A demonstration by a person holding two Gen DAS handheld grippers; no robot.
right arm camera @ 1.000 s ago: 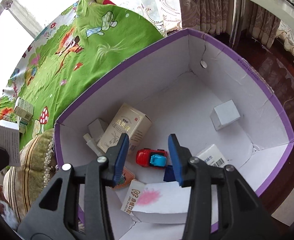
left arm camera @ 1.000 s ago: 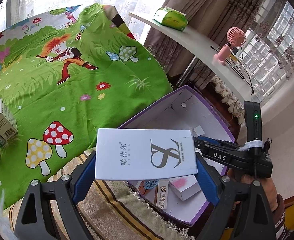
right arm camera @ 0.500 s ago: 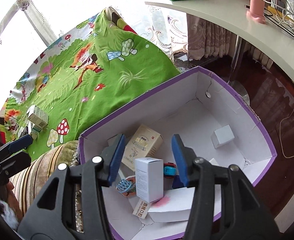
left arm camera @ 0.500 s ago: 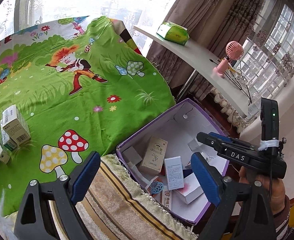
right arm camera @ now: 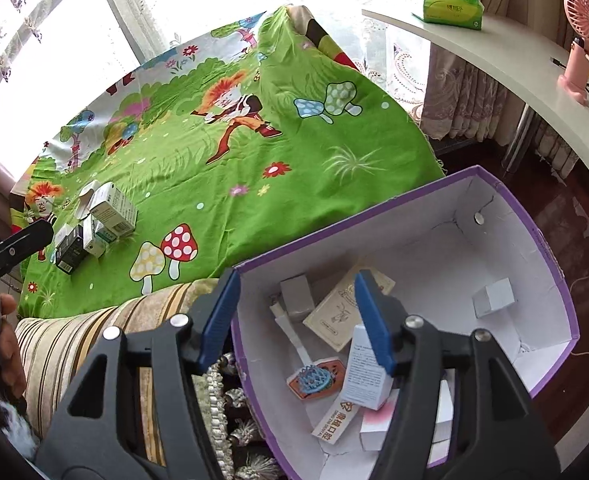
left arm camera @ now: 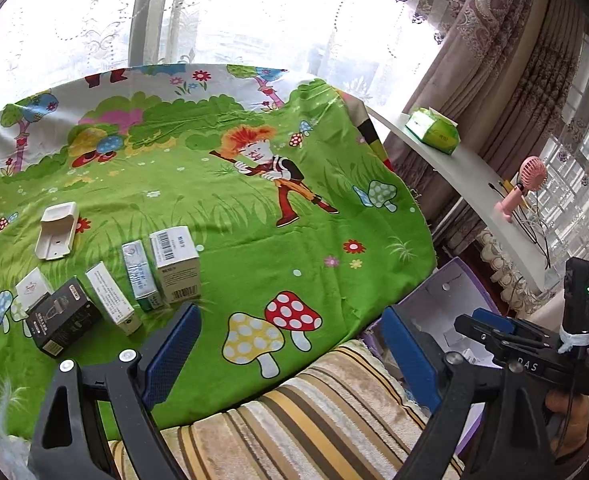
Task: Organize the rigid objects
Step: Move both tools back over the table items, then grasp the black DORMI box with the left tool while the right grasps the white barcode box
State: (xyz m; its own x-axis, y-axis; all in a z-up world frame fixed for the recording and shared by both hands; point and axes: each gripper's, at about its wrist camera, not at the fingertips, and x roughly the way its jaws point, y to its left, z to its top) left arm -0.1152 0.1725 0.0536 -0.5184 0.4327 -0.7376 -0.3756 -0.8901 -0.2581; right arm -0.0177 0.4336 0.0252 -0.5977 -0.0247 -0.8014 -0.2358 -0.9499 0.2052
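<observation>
Left gripper (left arm camera: 290, 354) nearest, tilted down over the striped cushion (left arm camera: 314, 412), jaws spread wide with nothing between them. Blue pads (left arm camera: 172, 354) bare. Just past the tips, the green cloth (left arm camera: 254, 264) with its mushroom print.

Right gripper (right arm camera: 296, 322) likewise angled down, poised over the near wall of the purple box (right arm camera: 550, 280), jaws opening and about half spread. Nothing pressed between the pads; only the box rim and contents seen through the gap. In the left view, seen from the side at the lower right, held by a hand (left arm camera: 566, 424) wrapped around its grip. In the right view, fingers (right arm camera: 8, 344) of the other hand at the far left edge, under a black tip of the left tool.

Inside the box, scattered on its white floor: a small white carton (right arm camera: 364, 368) standing near the front, a cream carton (right arm camera: 342, 312) lying flat behind it, a grey block (right arm camera: 296, 296) to the left of that, a grey cube (right arm camera: 492, 298) apart at the right, a blue comb-like piece (right arm camera: 312, 376) on an orange card, and flat white packs at the front corner.

Farther out, on the cloth to the left, more cartons in a loose row: a black carton (left arm camera: 60, 320), a slim white one (left arm camera: 110, 298), a blue-striped one (left arm camera: 140, 274), a barcoded one (left arm camera: 176, 258) upright, and a white tray (left arm camera: 56, 230) behind them.

Farthest, a white shelf (right arm camera: 494, 52) with a green tissue pack (right arm camera: 450, 4) and a pink fan (right arm camera: 580, 40), curtains and bright window beyond.
</observation>
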